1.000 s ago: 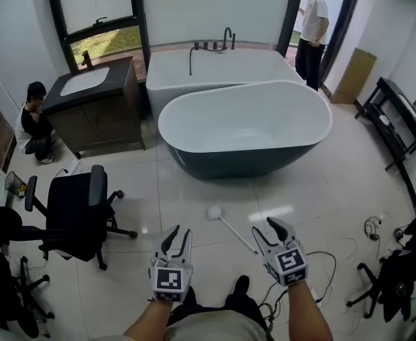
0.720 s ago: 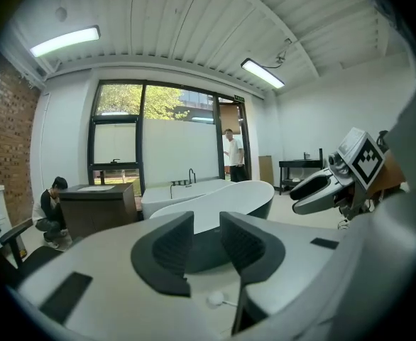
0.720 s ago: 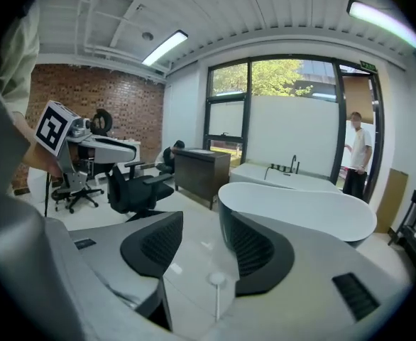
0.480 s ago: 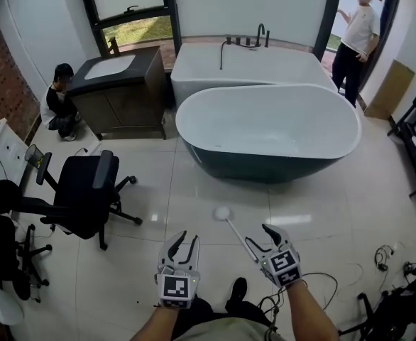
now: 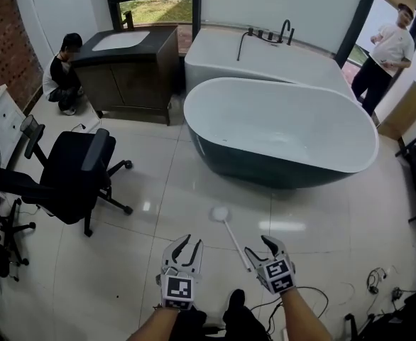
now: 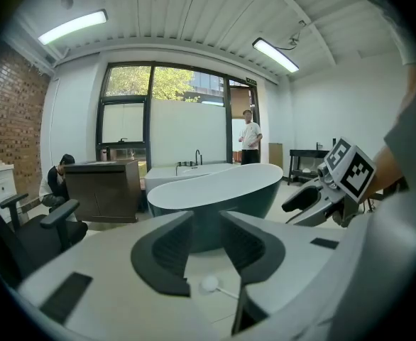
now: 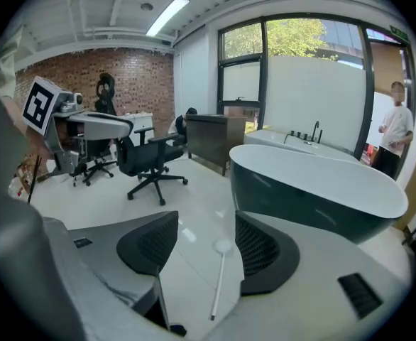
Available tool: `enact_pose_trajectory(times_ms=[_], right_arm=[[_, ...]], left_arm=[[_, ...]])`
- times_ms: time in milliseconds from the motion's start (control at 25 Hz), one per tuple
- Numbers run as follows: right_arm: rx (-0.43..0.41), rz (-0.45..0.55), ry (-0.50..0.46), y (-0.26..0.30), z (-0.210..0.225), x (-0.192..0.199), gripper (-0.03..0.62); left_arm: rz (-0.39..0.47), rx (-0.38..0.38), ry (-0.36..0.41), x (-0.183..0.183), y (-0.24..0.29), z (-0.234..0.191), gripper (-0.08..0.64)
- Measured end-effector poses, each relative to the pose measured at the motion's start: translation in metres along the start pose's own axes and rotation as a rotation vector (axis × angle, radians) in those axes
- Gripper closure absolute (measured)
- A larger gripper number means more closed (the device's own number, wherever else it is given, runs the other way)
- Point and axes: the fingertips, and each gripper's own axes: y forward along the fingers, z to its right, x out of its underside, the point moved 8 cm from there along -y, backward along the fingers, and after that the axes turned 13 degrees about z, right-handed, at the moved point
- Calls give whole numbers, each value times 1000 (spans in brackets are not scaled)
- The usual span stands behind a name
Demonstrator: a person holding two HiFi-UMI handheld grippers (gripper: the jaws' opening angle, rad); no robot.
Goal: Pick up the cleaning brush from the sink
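The cleaning brush (image 5: pixel 233 239) lies on the floor (image 5: pixel 116 261) below both tools. The left hand-held gripper (image 5: pixel 185 247) gapes empty, and the right hand-held gripper (image 5: pixel 260 246) has just been opening wide, gripping nothing.

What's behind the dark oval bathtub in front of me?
A white rectangular bathtub with black taps sits directly behind the oval bathtub. The oval one covers most of its front side, so its base and the floor between them cannot be seen.
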Motion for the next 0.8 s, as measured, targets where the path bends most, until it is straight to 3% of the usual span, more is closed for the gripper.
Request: enact_pose_trajectory(times_ms=[160, 400, 560, 800], right_arm=[[-47, -56, -28, 67, 22, 109, 367], [-71, -123, -18, 175, 53, 311, 367], [-72, -160, 0, 238, 69, 427, 367], [-87, -186, 15, 318, 79, 541, 367]], left_arm=[[12, -3, 3, 104, 49, 12, 459], [-45, 9, -2, 321, 116, 37, 460], [-96, 16, -10, 448, 153, 43, 460], [-115, -17, -36, 569, 197, 33, 470]])
